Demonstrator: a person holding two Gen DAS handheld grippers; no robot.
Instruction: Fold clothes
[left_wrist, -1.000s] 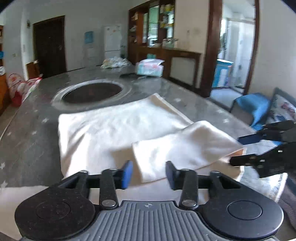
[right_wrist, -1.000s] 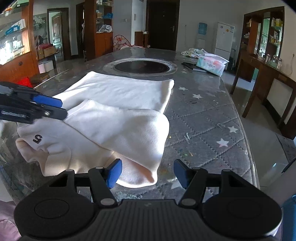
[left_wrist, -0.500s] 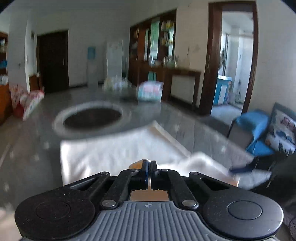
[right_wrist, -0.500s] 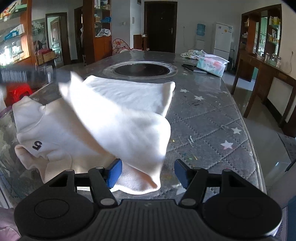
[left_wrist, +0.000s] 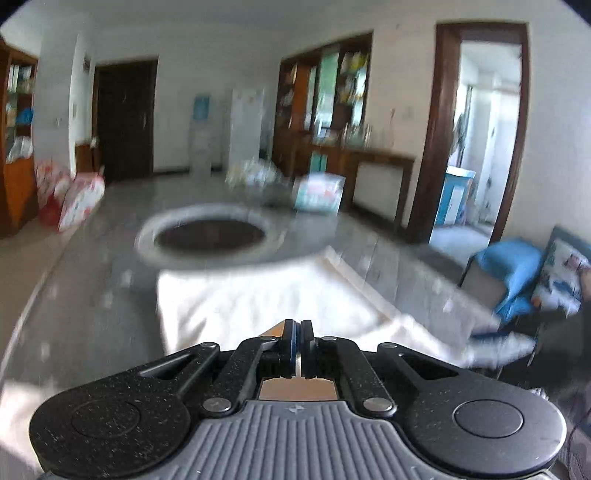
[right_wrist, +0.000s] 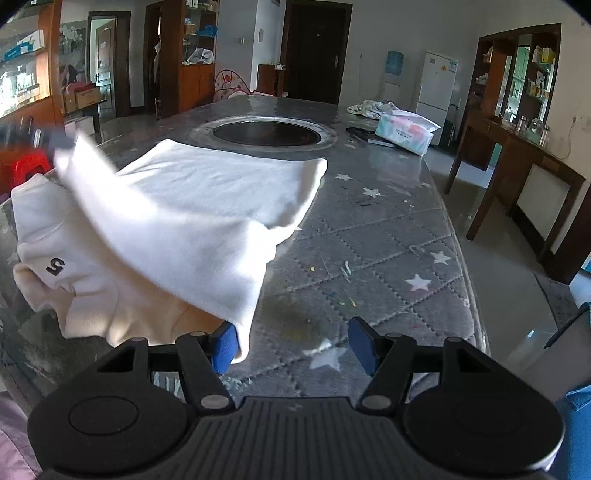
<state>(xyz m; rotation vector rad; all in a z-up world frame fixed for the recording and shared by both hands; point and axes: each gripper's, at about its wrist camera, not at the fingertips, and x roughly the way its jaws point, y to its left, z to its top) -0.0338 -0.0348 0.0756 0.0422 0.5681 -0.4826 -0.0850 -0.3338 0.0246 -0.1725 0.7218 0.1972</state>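
1. Since a second ago, the left gripper has clenched on the shirt's sleeve and lifted it off the table.
2. Sleeve slants up toward the upper left in the right view, blurred.
3. Shirt body lies flat beside the round inset.
4. Right gripper hangs released over the table edge, nothing between its pads.

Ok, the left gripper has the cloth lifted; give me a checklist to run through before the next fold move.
1. Left gripper shut: ok.
2. What it pinches: cannot tell, its view is blurred.
3. Raised flap of the cream-white cotton garment off the table: ok.
4. Right gripper open, nothing pressed between its blue fingers: ok.
5. Grey quilted star-print table cover bare beside the garment: ok.
6. Pastel tissue pack apart from the garment: ok.
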